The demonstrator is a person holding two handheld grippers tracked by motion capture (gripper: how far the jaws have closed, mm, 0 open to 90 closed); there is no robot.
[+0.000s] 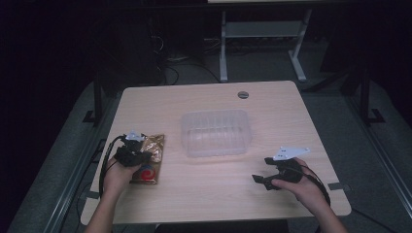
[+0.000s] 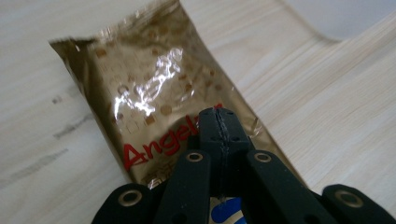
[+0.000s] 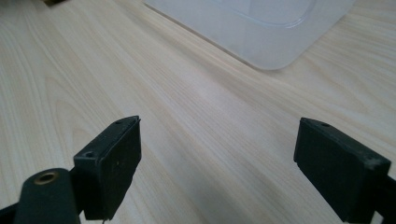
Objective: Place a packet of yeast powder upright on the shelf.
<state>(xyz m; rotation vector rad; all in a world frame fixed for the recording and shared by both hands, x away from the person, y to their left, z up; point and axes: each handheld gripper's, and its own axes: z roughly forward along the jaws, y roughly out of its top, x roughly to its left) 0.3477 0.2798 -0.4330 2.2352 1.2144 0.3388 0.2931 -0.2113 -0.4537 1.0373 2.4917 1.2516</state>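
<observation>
- Glossy gold foil snack packet (image 1: 151,158) lies flat at the bench's lower left.
- Left hand-held gripper (image 2: 218,122) hovers over it, jaws pressed together.
- Right hand-held gripper (image 3: 217,170) is spread.
- Judged light, crinkly, slippery; pinch a sealed edge.

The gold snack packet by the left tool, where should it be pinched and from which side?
The gold snack packet lies flat on the table. Likely best pinched by its near crimped end, coming from the person's side, since the flat seam fits between narrow jaws. The left tool is shut over that end.
</observation>
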